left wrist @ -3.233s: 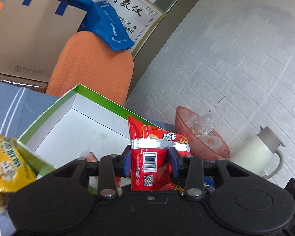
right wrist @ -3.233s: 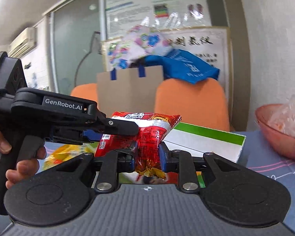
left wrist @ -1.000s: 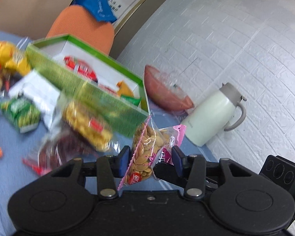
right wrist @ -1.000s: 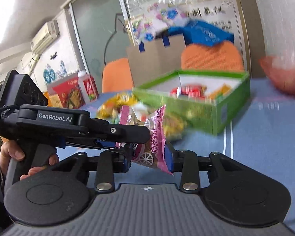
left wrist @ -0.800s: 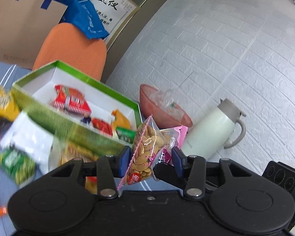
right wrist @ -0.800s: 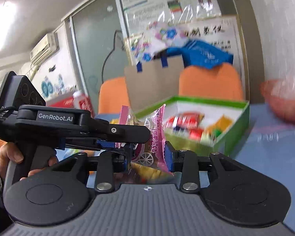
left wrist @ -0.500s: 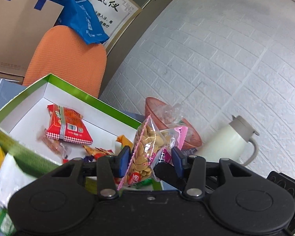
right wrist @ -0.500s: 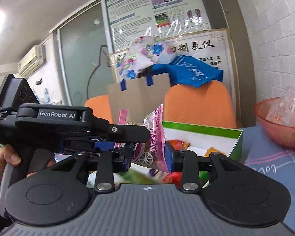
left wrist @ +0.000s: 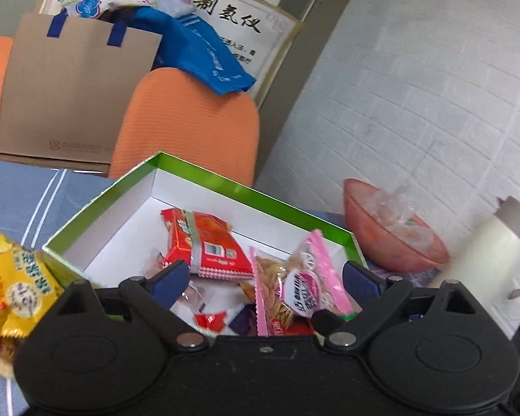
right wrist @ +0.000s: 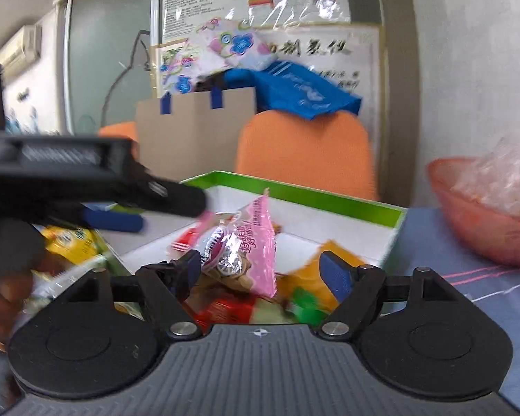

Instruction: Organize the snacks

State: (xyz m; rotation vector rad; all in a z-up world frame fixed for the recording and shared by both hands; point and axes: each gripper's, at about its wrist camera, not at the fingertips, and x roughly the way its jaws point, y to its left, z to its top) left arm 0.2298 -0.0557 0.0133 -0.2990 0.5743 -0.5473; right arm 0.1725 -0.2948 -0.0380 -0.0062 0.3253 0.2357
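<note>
A: Between the fingers of the left gripper [left wrist: 263, 280] I see a pink snack bag [left wrist: 296, 287], but the pads do not press it. Why?

B: Its jaws have just been opening, and now they stand wide apart. The bag is let go over the green box [left wrist: 204, 176], so it drops among the other snacks. The right gripper [right wrist: 265, 270] does the same: its jaws have also just been opening, and the same bag [right wrist: 251, 242] hangs loose between them, touching neither pad as far as I can tell.

A: Why two grippers for one bag?

B: I think each one held one end, so that the soft bag stayed spread out while it was carried.

A: What lies further out?

B: A red packet [left wrist: 204, 242] is already in the box. Yellow snack bags [left wrist: 15, 287] wait outside it, on the blue table [left wrist: 24, 187]. Beside the box stand a pink bowl [left wrist: 391, 235] and a white jug [left wrist: 492, 260], well apart from the work.
</note>
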